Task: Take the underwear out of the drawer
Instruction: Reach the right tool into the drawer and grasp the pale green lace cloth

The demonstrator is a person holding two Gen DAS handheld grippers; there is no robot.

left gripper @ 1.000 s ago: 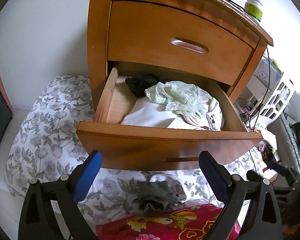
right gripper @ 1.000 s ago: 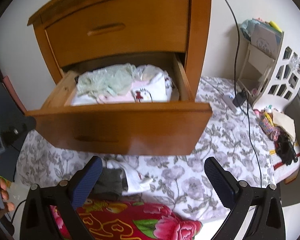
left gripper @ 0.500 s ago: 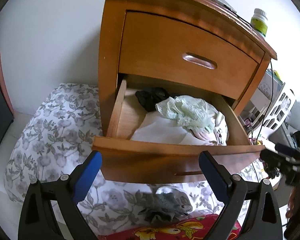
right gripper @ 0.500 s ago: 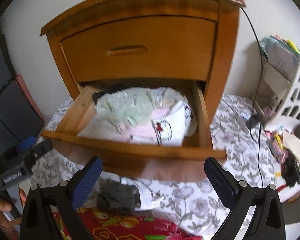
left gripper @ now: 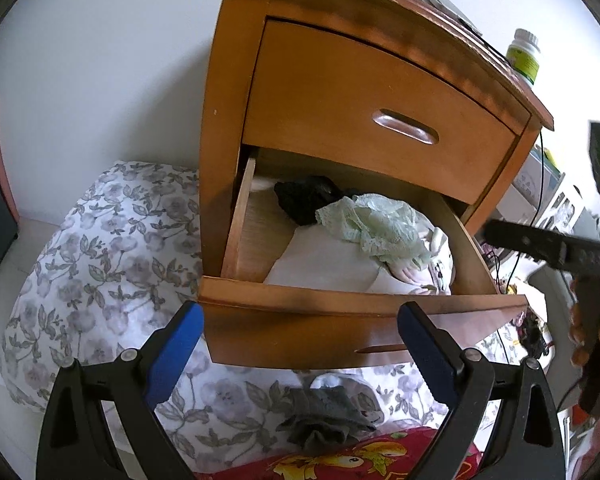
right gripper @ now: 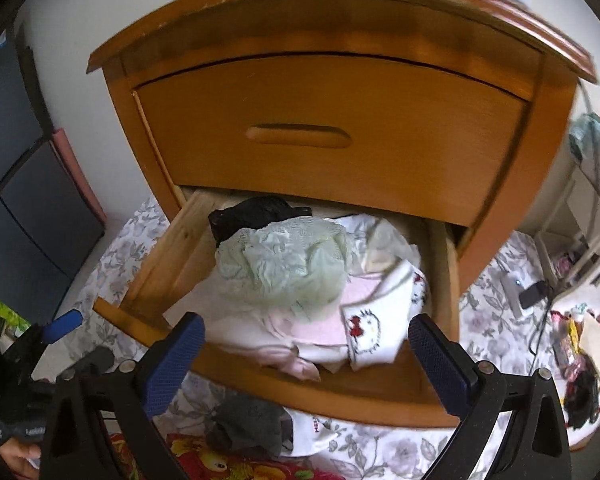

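The lower drawer [left gripper: 352, 316] [right gripper: 340, 396] of a wooden nightstand [left gripper: 340, 92] [right gripper: 332, 120] stands pulled open. On top of the pile inside lies pale green lace underwear [left gripper: 376, 224] [right gripper: 284, 268], with a black piece [left gripper: 304, 198] [right gripper: 252, 212] behind it and white and pink cartoon-print garments [right gripper: 364, 320] [left gripper: 432, 268] underneath. My left gripper [left gripper: 300, 356] hangs open in front of the drawer's face. My right gripper [right gripper: 308, 360] is open just above the drawer's front edge, close to the pile. Neither holds anything.
Grey and white garments [left gripper: 328, 416] [right gripper: 252, 428] lie on the floral sheet [left gripper: 100, 272] below the drawer, next to a red patterned cloth [left gripper: 360, 460]. A green-labelled bottle [left gripper: 524, 56] stands on the nightstand. Cables and a white shelf [right gripper: 580, 240] are at the right.
Both grippers have risen and moved closer to the nightstand. The right one now looks down into the drawer from nearer. Both stay open.
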